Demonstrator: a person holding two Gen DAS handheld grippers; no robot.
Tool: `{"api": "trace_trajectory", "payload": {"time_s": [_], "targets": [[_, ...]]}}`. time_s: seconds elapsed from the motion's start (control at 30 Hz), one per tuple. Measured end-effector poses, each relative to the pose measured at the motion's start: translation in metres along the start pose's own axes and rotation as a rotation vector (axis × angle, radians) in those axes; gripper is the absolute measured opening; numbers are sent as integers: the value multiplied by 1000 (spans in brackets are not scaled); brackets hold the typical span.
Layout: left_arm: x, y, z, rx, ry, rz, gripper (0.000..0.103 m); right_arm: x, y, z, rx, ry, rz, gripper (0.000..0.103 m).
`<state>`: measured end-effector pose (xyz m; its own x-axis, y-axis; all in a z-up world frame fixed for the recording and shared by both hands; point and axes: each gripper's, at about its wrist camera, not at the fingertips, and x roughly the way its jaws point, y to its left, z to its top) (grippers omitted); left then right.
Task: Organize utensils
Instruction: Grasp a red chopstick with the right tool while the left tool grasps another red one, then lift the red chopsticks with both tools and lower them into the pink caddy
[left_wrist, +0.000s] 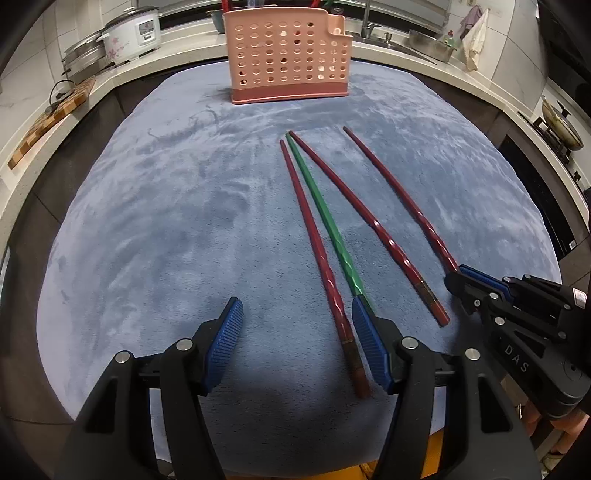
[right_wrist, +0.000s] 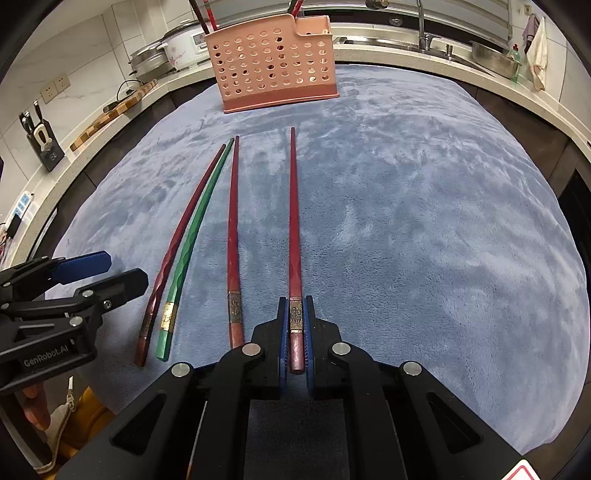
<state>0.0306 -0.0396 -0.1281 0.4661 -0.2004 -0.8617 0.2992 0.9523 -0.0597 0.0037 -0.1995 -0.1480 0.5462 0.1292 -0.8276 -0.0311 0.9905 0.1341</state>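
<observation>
**Right tongs clamp one red chopstick; left tongs hang released over another**

Four chopsticks lie on a blue fleece cloth (right_wrist: 406, 221) that covers the tabletop, all pointing roughly toward a pink perforated utensil basket (right_wrist: 271, 62) that stands upright at the far edge of the cloth. More utensils stick up out of the basket's top.

The right tongs (right_wrist: 296, 332) are clenched on the thick, banded end of the rightmost red chopstick (right_wrist: 293, 221); both blue pads press against its sides, and its thin tip reaches away toward the basket. Whether that end is raised off the cloth cannot be told.

Left of it, apart from the right tongs, lie a second red chopstick (right_wrist: 232, 236), a green chopstick (right_wrist: 194, 236) and a third red chopstick (right_wrist: 179, 236). The green one and the third red one lie close together, their tips nearly meeting.

The left tongs (left_wrist: 297, 343) stand released, their blue pads wide apart. In the left wrist view the thick end of the third red chopstick (left_wrist: 325, 273) lies on the cloth between the pads, just beside the right-hand pad, which also covers the butt of the green chopstick (left_wrist: 325, 221). Neither pad grips anything.
</observation>
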Motion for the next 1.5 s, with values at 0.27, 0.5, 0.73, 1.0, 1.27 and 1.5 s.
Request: {"api": "trace_trajectory", "payload": {"time_s": [0.27,0.5,0.73,1.0,1.27,1.5], "targets": [[10,-3,-6,5,47,-16,58,0,0,0,2,0,0,7],[14,-5,-10,18,62,-27,47,0,0,0,2,1,1,7],[13,-4,-9,16,57,-44,13,-2,2,0,2,-6,4,7],[-5,-1,1,17,-2,-17,9,-21,2,9,7,-53,21,7],[-35,4,31,18,-96,10,8,-60,3,43,13,-166,38,7],[-60,7,67,23,-191,18,8,-91,2,82,14,-268,40,7]]}}
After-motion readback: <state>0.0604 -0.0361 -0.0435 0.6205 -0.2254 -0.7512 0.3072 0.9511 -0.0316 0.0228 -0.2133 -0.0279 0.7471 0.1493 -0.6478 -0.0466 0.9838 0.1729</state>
